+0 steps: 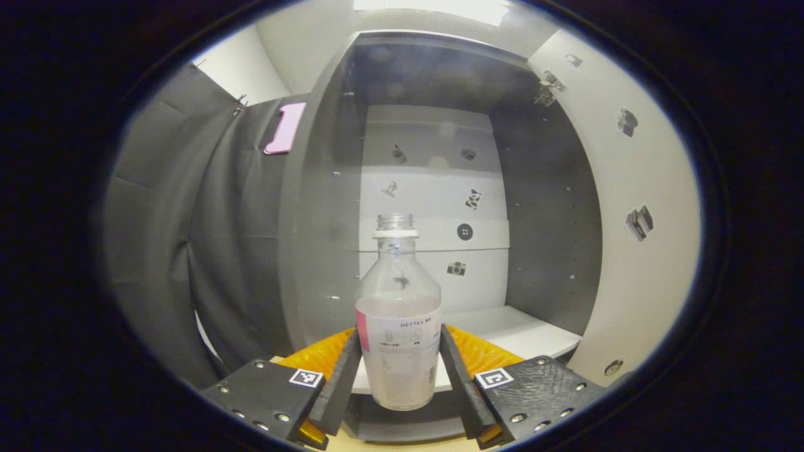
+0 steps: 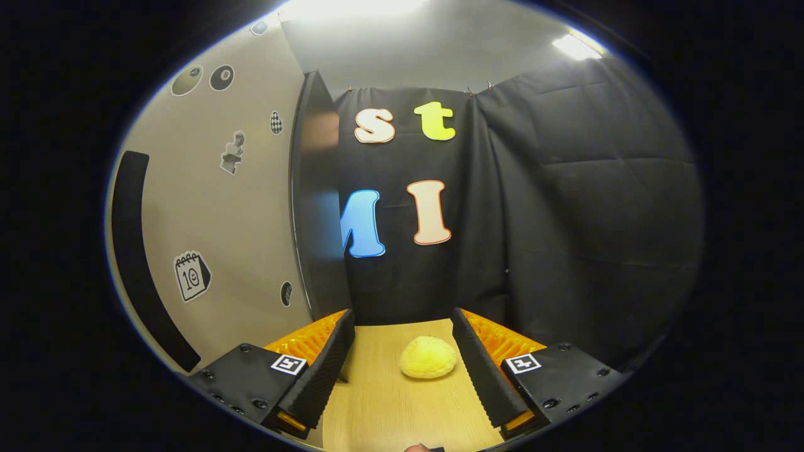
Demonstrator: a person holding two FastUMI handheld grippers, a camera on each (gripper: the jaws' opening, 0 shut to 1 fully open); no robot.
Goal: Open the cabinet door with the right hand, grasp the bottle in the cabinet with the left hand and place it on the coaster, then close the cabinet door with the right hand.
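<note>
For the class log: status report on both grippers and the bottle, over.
Left gripper shut on bottle, at the open cabinet shelf edge. Right gripper open, empty, over table. Nothing blocking.

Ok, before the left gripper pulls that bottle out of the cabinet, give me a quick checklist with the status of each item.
1. Cabinet door swung open: ok.
2. Bottle upright between the left gripper fingers: ok.
3. Both fingers pressing the bottle: cannot tell; they sit right at its sides.
4. Bottle has no cap, cloudy liquid inside, keep it level: not ok for tilting.
5. Right gripper open and free over the wooden table: ok.
6. Coaster location confirmed: cannot tell; a yellow round thing lies on the table.
</note>
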